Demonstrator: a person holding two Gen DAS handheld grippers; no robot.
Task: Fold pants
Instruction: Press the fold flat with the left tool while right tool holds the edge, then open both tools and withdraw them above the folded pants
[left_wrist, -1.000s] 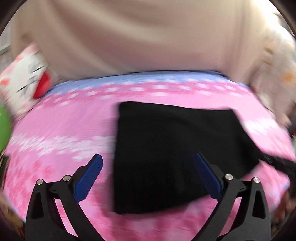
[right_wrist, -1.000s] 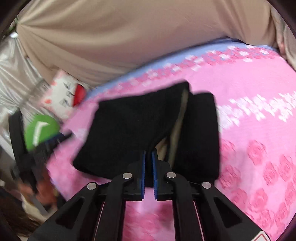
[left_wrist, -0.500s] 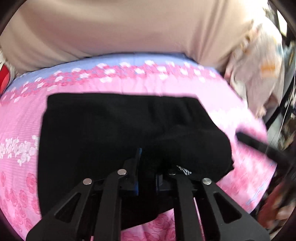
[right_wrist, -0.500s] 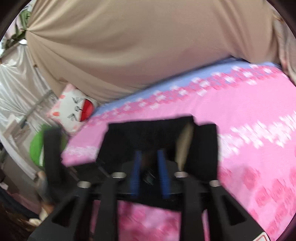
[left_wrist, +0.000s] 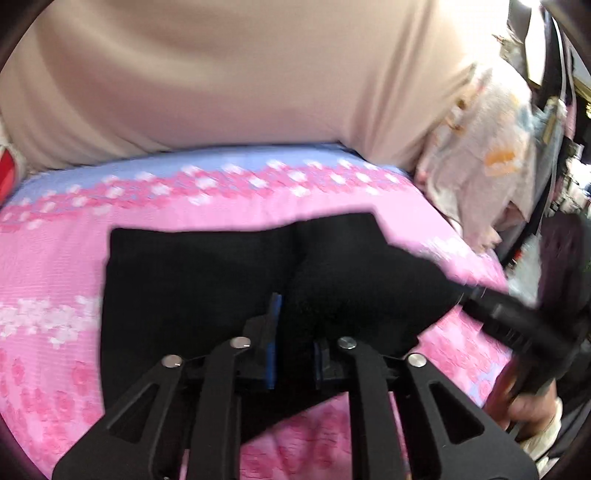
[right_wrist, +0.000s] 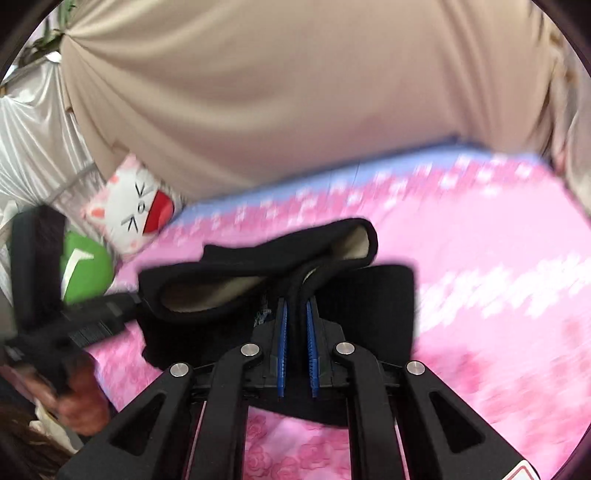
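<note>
Pants (left_wrist: 192, 291) on the pink floral bedcover (left_wrist: 55, 258), gripped at their near edge by both tongs.

The black pants lie partly folded on the cover, with a raised fold at the right in the left wrist view. The left gripper (left_wrist: 293, 347) pinches a bunched layer of black cloth between its blue pads (left_wrist: 272, 343). The right gripper (right_wrist: 297, 332) clamps a lifted fold, which rises from between its pads (right_wrist: 282, 332) and shows a pale lining (right_wrist: 354, 243). A beige curtain (right_wrist: 295, 92) hangs behind the bed; a cat-face cushion (right_wrist: 133, 214) lies at left.
</note>
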